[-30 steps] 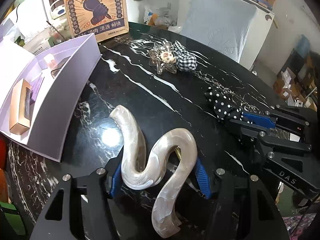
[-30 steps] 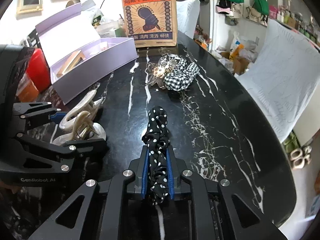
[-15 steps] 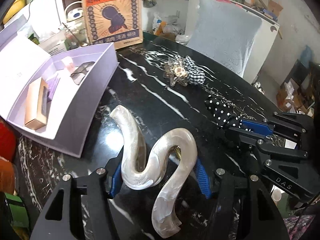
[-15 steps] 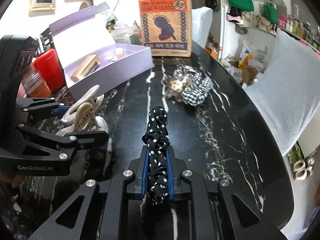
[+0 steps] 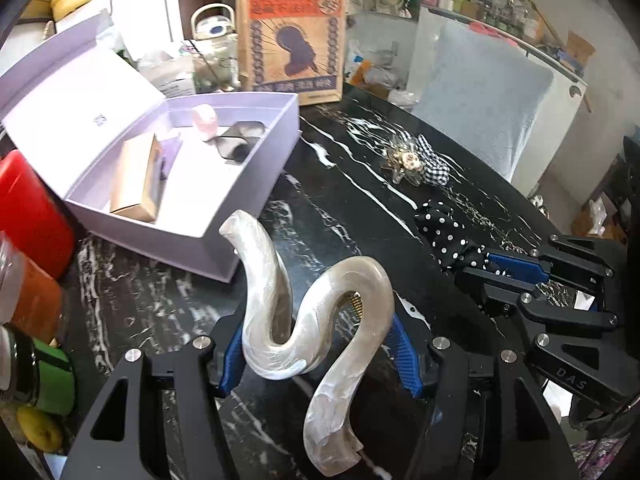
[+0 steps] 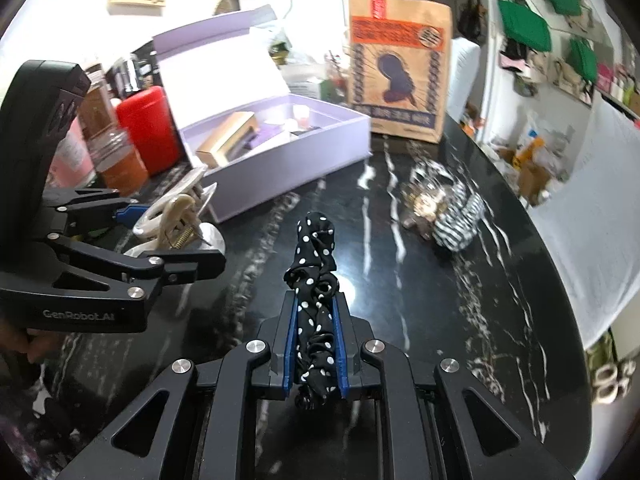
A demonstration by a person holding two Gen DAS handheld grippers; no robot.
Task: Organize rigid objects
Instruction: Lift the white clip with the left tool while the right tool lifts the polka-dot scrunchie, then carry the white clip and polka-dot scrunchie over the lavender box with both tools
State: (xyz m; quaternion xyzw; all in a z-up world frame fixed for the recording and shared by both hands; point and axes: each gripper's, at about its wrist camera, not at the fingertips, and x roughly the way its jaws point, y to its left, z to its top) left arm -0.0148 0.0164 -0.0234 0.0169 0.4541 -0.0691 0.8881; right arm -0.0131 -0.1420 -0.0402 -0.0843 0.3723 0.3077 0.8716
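Note:
My left gripper (image 5: 316, 354) is shut on a pearly white S-shaped hair claw clip (image 5: 320, 312), held above the black marble table (image 5: 360, 216). It also shows in the right wrist view (image 6: 176, 216). My right gripper (image 6: 316, 340) is shut on a black polka-dot scrunchie (image 6: 314, 280), also seen in the left wrist view (image 5: 448, 236). An open lilac box (image 5: 192, 184) lies to the left, just beyond the clip. A clear flower clip (image 5: 404, 160) and a checked scrunchie (image 5: 434, 164) lie farther back.
The box (image 6: 280, 152) holds a tan carton (image 5: 136, 180), a pink item and a dark case. A brown paper bag (image 5: 292, 36) stands behind it. A red canister (image 5: 28, 216) and jars crowd the left edge. The table's curved edge runs along the right.
Both grippers have risen and pulled back with their loads. The lilac box now shows more fully and nearer the clip in the left wrist view.

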